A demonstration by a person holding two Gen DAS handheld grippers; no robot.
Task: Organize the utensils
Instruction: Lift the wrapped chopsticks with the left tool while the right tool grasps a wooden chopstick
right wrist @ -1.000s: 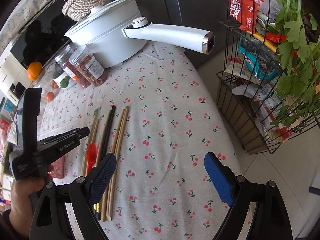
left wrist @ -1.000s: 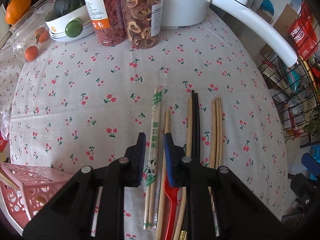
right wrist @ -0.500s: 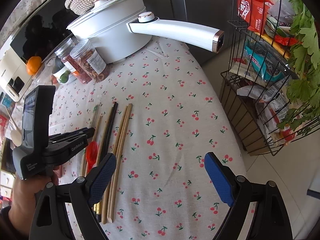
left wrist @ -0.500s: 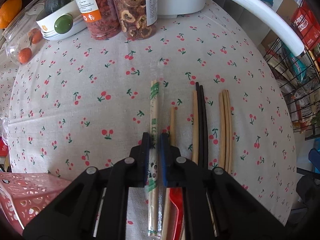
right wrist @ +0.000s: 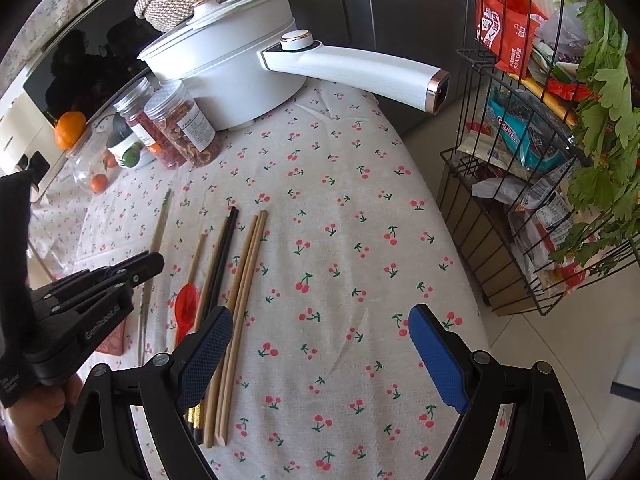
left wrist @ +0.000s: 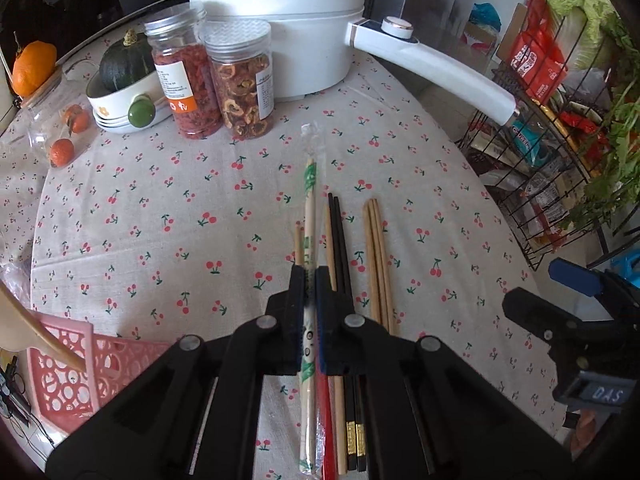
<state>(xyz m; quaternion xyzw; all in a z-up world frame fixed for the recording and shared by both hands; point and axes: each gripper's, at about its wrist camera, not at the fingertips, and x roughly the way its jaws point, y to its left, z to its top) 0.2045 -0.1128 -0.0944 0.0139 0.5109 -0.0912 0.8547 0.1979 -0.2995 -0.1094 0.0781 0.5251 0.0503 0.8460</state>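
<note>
My left gripper [left wrist: 309, 280] is shut on a pair of wrapped disposable chopsticks [left wrist: 309, 200] and holds it lifted above the cherry-print tablecloth. In the right wrist view the left gripper [right wrist: 154, 262] carries the wrapped pair [right wrist: 158, 232]. On the cloth lie black chopsticks [left wrist: 338, 236], a pair of wooden chopsticks [left wrist: 376, 256], single wooden sticks and a red spoon [right wrist: 187, 308]. My right gripper [right wrist: 320, 348] is open and empty, low over the cloth right of the wooden chopsticks [right wrist: 244, 276]. A pink perforated basket [left wrist: 76, 376] sits at the lower left.
A white pot [left wrist: 280, 20] with a long handle [left wrist: 436, 68] stands at the back. Two jars [left wrist: 216, 80], a bowl with a squash [left wrist: 120, 80] and oranges stand at the back left. A wire rack [right wrist: 540, 160] of groceries stands off the table's right edge.
My left gripper closed on the wrapped chopsticks and lifted them off the cloth. The right gripper stayed open and moved slightly forward.
</note>
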